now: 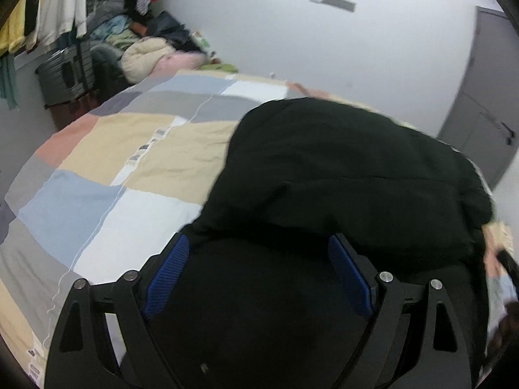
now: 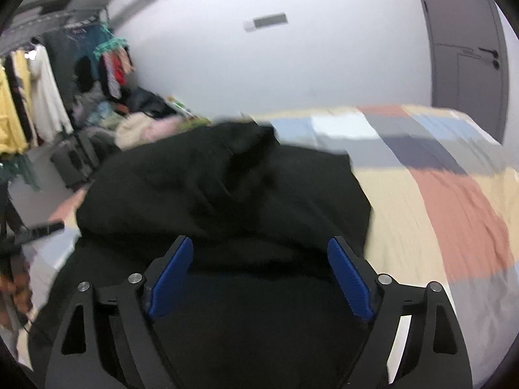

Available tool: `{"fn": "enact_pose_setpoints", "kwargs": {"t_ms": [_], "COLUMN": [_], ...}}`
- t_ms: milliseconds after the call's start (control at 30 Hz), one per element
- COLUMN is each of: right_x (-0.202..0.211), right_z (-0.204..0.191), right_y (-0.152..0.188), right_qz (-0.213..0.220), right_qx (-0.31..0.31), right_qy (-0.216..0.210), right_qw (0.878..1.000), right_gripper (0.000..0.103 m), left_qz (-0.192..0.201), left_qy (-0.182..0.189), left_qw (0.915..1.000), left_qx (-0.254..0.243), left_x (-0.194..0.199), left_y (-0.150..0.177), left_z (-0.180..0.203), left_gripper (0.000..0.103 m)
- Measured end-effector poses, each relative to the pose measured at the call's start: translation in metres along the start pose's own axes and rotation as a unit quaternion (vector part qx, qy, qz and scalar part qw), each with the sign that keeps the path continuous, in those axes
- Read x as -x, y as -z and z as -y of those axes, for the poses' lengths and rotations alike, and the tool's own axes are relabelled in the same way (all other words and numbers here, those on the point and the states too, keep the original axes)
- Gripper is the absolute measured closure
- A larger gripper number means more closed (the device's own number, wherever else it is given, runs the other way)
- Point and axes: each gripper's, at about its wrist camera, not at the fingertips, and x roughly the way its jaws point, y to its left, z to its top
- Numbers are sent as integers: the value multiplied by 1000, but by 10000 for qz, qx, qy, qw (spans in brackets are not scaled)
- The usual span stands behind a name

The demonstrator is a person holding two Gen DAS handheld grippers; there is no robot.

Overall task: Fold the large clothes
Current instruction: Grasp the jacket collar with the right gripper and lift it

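I am holding my left tongs point(image 1: 259, 243) wide apart above the black garment point(image 1: 340, 168), gripping nothing. My right tongs point(image 2: 259, 246) are gaping wide too, pads clear of the cloth. The garment is lying bunched on the patchwork bed cover point(image 1: 107, 149), near its edge.

**Black garment folded on the bed**

A large black, soft fabric garment point(image 1: 340, 175) lies bunched in a thick, rounded heap of doubled layers on the patchwork bedspread, its edges uneven; a rumpled fold rises at its far end.
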Motion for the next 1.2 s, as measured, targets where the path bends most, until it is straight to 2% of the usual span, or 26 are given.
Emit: {"fn": "enact_pose_setpoints", "kwargs": {"t_ms": [133, 233, 333, 367, 400, 467, 500, 633, 733, 933, 1200], "right_x": [-35, -63, -94, -102, -106, -99, -91, -61, -55, -82, -109], "right_z": [-5, -2, -1, -5, -9, -17, -23, -31, -24, -9, -2], "right_y": [-33, -44, -50, -50, -50, -53, -56, -67, -67, -38, -21], "right_qz": [3, -112, -395, -513, -598, -559, -435, 8, 159, -278, -481], "right_qx": [-206, -486, -607, -577, -556, -500, -391, -110, -80, -233, -89], "right_qy": [-272, -404, -382, -414, -419, -372, -316, 18, 338, 579, 803], "right_qw": [9994, 9979, 9966, 9962, 9958, 9965, 9978, 9999, 9993, 9977, 9956], "right_gripper": [16, 17, 36, 48, 68, 83, 86, 90, 90, 90, 89], "left_qz": [147, 130, 121, 135, 151, 272, 300, 283, 323, 369, 275], "left_qy": [115, 191, 444, 531, 607, 631, 616, 710, 717, 761, 808], "left_qw": [9993, 9991, 9985, 9981, 9976, 9969, 9969, 9968, 9968, 9963, 9960], "left_qx": [-311, -349, -293, -284, -299, -372, -378, -241, -160, -152, -250], "left_x": [31, 42, 50, 51, 50, 53, 54, 53, 54, 60, 53], "left_y": [24, 39, 50, 50, 48, 45, 45, 46, 47, 49, 50], "left_z": [11, 13, 14, 14, 13, 14, 14, 5, -3, -9, -4], "left_gripper": [15, 15, 15, 15, 15, 15, 15, 15, 15, 15, 15]}}
